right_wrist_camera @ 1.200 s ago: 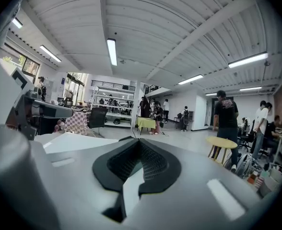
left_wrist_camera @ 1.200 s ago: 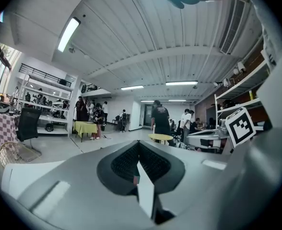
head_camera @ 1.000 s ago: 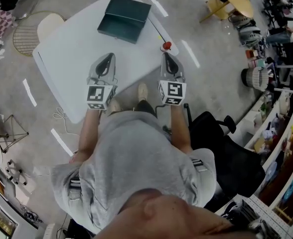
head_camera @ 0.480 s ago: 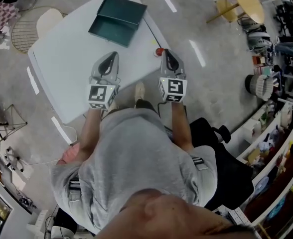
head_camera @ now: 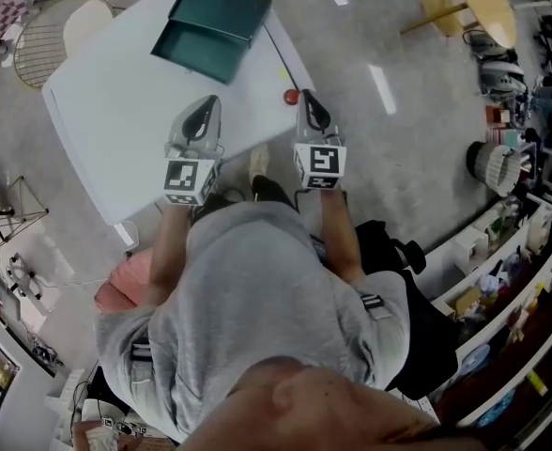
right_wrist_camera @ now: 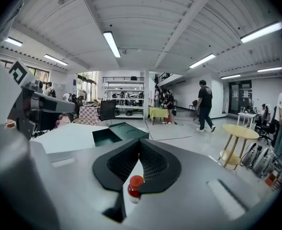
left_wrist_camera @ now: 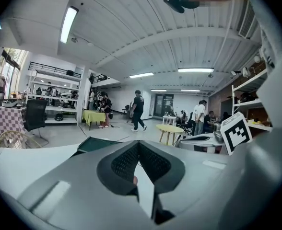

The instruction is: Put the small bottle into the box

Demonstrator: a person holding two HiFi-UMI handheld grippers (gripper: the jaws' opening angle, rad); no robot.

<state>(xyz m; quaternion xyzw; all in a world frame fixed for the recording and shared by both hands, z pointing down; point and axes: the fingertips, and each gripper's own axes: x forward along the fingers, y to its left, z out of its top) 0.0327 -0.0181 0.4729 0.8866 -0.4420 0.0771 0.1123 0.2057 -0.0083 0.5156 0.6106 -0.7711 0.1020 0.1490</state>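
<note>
A small bottle with a red cap stands near the right edge of the white table. My right gripper hovers just right of it, jaws shut and empty. In the right gripper view the bottle shows through the gap below the closed tips of the right gripper. The dark green box lies open at the table's far side, also seen as the box ahead and left. My left gripper hangs over the table's near middle, its tips together in the left gripper view.
A round yellow table and stools stand on the floor to the far right. A black office chair is behind my right side. A white seat and a wire basket are left of the table. People walk in the distance.
The head view has swung, so table and box sit higher and further left. The bottle now appears to the left of the right gripper's tip instead of ahead of it. Both grippers stay shut.
</note>
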